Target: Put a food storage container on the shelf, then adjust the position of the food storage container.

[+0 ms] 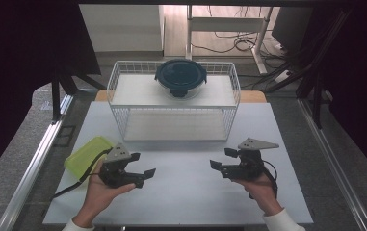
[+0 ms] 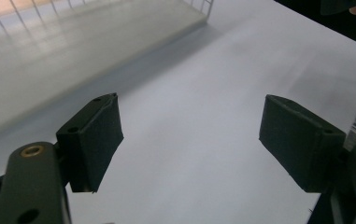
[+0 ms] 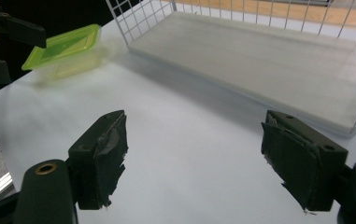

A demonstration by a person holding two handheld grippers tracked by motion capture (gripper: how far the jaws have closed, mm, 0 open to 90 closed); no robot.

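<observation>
Both pairs of jaws are standing spread, pinching nothing, over the bare white tabletop. Left gripper and right gripper are facing each other. Behind the left jaws a green-lidded container is lying; beyond both, a wire basket is holding a dark round lidded bowl.

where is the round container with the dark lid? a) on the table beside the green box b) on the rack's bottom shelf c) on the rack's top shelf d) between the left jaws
c: the round container sits on the upper shelf of the wire rack, far from both grippers.
</observation>
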